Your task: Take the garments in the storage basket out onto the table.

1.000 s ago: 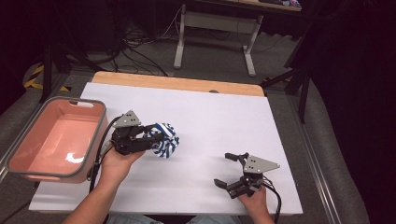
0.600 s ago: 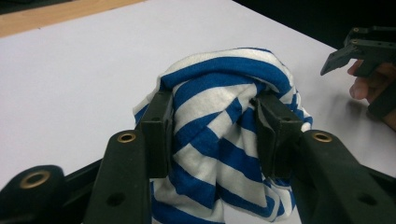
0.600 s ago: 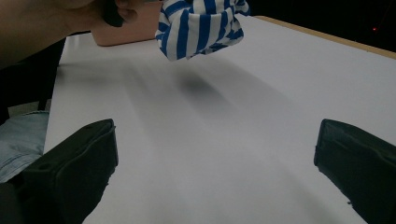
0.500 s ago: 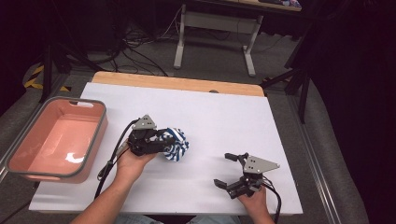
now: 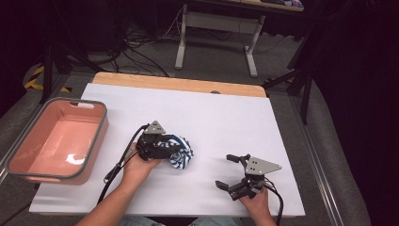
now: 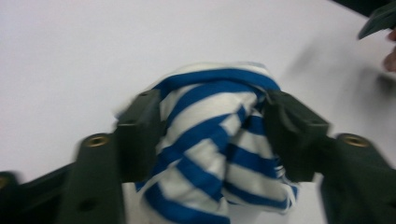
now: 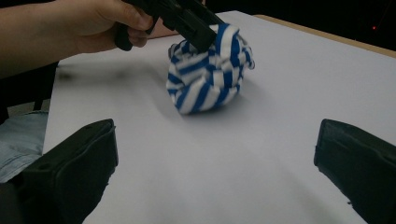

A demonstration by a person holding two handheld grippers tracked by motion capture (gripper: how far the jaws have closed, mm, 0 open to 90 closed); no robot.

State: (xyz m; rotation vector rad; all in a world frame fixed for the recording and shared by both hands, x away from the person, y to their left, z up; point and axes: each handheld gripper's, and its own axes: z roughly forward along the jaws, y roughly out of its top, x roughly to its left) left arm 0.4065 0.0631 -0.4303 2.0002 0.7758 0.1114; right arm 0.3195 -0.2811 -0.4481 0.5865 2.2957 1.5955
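Note:
A balled-up cloth with blue and white stripes (image 5: 182, 154) rests on the white table (image 5: 226, 113), left of centre. My left gripper (image 5: 175, 151) reaches it from the left. In the left gripper view the bundle (image 6: 219, 144) fills the gap and both pads (image 6: 142, 135) still lie against its sides, though the jaws have just been opening. The right gripper view shows the bundle (image 7: 205, 79) sitting on the table with the left gripper's jaw (image 7: 196, 28) over its top. My right gripper (image 5: 224, 171) rests near the front right, open and empty, pointing left toward the bundle.
A salmon-pink tub with a grey rim (image 5: 56, 101) stands off the table's left edge. A wooden strip (image 5: 179, 84) runs along the table's far edge. Bare white surface lies between the bundle and the right gripper.
My left hand carried the striped bundle rightward and down onto the table. Its jaws stand wider around the bundle than before. The right gripper has stayed put.

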